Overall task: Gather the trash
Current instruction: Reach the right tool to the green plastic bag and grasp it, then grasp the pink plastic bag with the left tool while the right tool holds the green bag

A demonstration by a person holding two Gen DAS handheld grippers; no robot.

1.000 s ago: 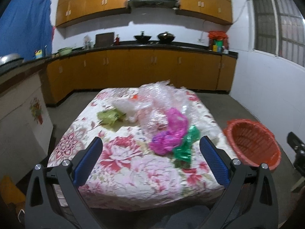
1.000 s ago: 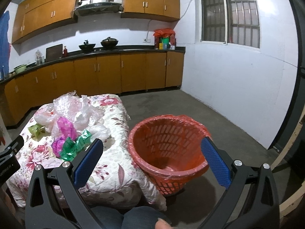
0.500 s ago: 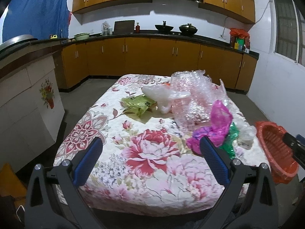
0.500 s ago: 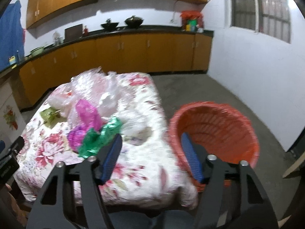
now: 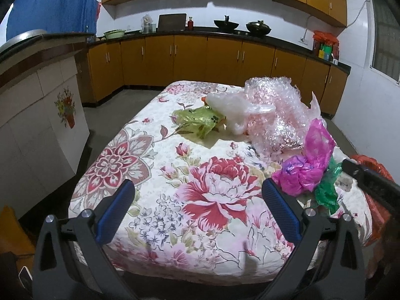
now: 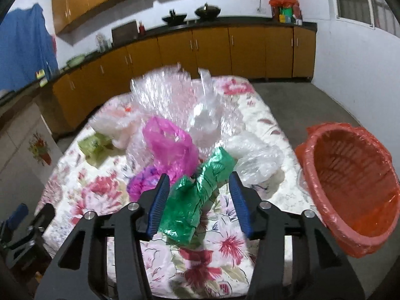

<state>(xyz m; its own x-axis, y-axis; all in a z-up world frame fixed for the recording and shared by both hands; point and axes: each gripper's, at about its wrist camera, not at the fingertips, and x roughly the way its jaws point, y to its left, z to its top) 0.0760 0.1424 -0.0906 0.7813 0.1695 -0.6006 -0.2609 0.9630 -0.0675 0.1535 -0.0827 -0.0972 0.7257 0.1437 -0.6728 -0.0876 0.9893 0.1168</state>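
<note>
Left wrist view: the left gripper (image 5: pixel 197 197) fills the lower frame, jaws spread wide with nothing between them, over the floral tabletop (image 5: pixel 175 225). At centre right lie a yellow-green bag (image 5: pixel 200 121), a white bag (image 5: pixel 231 108), bubble wrap (image 5: pixel 277 115), a magenta bag (image 5: pixel 307 165) and a green bag (image 5: pixel 327 190). The right gripper's black body crosses the right edge and hides part of the orange basket (image 5: pixel 375 200), which is also cut off by the frame.

Right wrist view: blurred overall. The right gripper (image 6: pixel 197 192) sits at lower centre; its jaws have just been closing and now straddle the green bag (image 6: pixel 197 200). The left pad overlaps the bag's edge, the right pad stands clear; pad pressure cannot be confirmed. The magenta bag (image 6: pixel 170 147) lies just behind, and the basket (image 6: pixel 350 195) at far right.
</note>
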